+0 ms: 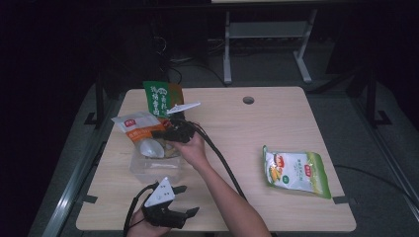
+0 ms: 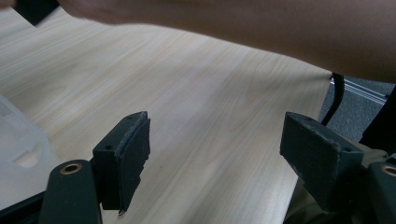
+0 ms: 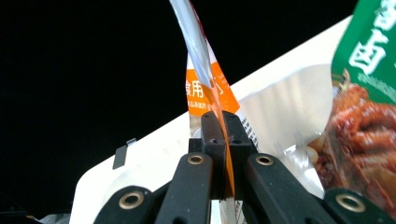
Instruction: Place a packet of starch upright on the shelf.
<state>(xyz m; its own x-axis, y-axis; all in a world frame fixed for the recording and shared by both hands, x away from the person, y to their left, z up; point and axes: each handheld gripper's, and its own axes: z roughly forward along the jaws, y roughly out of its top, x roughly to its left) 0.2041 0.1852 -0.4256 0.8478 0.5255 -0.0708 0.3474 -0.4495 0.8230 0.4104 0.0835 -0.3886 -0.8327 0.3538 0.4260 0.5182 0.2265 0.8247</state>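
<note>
While surrounded by dark room, pale wooden table [image 1: 276, 123] at frame centre; right gripper [image 3: 223, 140] clamped on orange-and-white packet [image 3: 208, 88] centre-left; left gripper [image 1: 170, 202] open, bottom left.

You see an orange-and-white packet [image 1: 136, 127] left of centre in the high view, a green packet [image 1: 159, 97] with white lettering above it, a green-and-white bag [image 1: 296, 173] lower right, on a pale wood-grain table [image 1: 257, 128].

Right gripper [image 1: 165, 134] clamped tight at full reach of an outstretched forearm; left gripper [image 1: 184, 200] low and near, jaws spread wide.
</note>
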